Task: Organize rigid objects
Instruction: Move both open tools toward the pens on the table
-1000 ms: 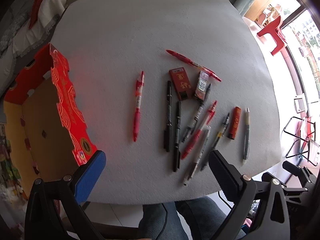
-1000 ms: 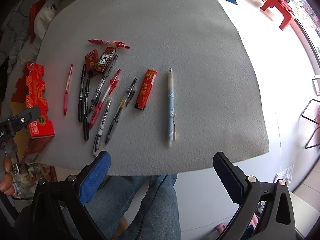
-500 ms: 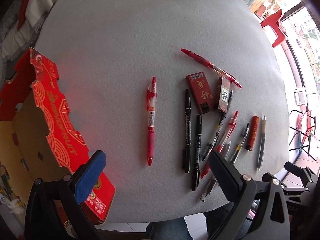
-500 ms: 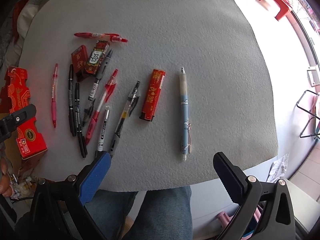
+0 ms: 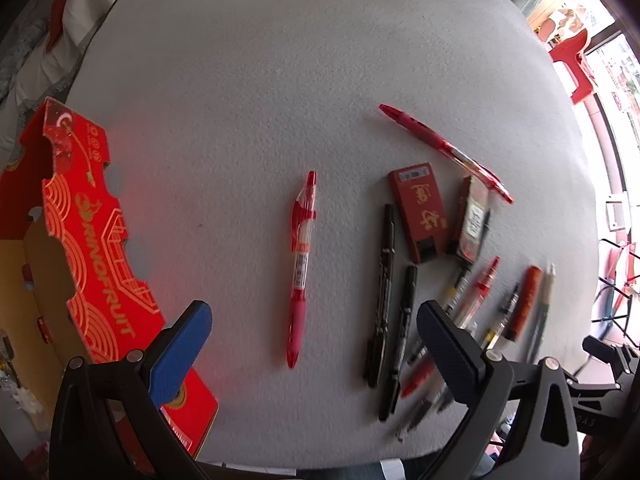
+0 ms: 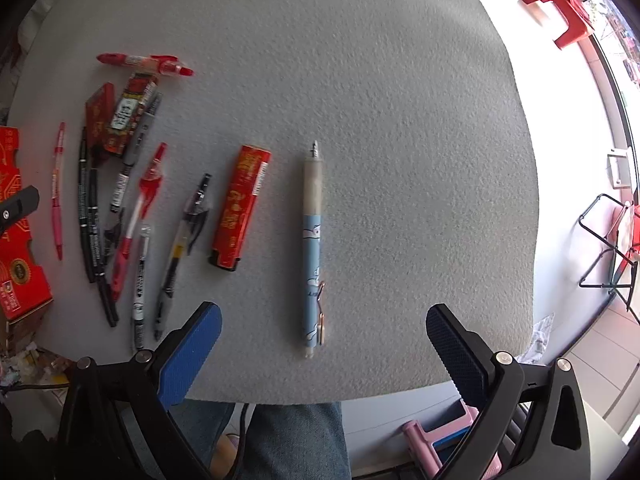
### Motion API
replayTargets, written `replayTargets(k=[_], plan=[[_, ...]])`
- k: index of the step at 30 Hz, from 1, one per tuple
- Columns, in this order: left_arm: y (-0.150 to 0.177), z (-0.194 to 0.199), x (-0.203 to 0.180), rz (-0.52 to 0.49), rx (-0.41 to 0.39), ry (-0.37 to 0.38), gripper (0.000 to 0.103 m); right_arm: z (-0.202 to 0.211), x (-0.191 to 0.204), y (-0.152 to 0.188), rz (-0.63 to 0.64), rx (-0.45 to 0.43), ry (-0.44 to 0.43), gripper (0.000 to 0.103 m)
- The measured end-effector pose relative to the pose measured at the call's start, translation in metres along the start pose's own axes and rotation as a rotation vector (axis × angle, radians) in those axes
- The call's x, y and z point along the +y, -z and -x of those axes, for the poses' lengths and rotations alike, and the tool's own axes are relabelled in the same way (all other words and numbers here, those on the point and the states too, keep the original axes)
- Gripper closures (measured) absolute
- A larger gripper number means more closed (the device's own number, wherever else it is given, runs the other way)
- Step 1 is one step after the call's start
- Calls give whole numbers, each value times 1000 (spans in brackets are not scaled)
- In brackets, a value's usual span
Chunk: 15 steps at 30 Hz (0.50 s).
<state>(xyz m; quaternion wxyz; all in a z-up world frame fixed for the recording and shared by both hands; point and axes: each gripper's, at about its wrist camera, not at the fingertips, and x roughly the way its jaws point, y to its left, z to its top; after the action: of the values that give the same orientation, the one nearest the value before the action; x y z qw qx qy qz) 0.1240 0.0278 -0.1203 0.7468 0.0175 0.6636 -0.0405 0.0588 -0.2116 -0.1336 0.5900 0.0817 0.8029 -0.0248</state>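
Several pens and small red boxes lie on a grey foam-covered table [image 5: 280,80]. My left gripper [image 5: 312,344] is open and empty, its fingers straddling the lower end of a red pen [image 5: 300,264] from above. Two black markers [image 5: 382,292] lie right of it, with a red card box [image 5: 420,210] beyond. An open red cardboard box [image 5: 92,248] stands at the left. My right gripper [image 6: 322,344] is open and empty above the near end of a light blue pen [image 6: 312,240]. A long red box [image 6: 242,204] lies left of that pen.
More pens [image 6: 144,200] fan out left of the long red box, and a red pen [image 5: 444,148] lies at the back. The table's near edge [image 6: 320,398] is just under the right gripper, with a person's jeans below. A red stool [image 6: 560,0] and window are far right.
Both grippers have moved forward and lower over the table. The red pen now lies between the left fingers and the blue pen between the right fingers. Nothing on the table has shifted.
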Motion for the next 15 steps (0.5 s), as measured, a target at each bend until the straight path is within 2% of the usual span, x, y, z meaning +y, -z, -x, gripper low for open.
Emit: replayTargets(k=[7, 11, 15], plan=[[-10, -38, -15, -59, -45, -56, 0, -33, 7, -10, 21, 0, 10, 0], [-14, -64, -18, -57, -25, -35, 0, -49, 20, -17, 45, -25, 47, 0], [-19, -95, -15, -36, 4, -8, 0, -64, 6, -19, 22, -65, -3, 0]])
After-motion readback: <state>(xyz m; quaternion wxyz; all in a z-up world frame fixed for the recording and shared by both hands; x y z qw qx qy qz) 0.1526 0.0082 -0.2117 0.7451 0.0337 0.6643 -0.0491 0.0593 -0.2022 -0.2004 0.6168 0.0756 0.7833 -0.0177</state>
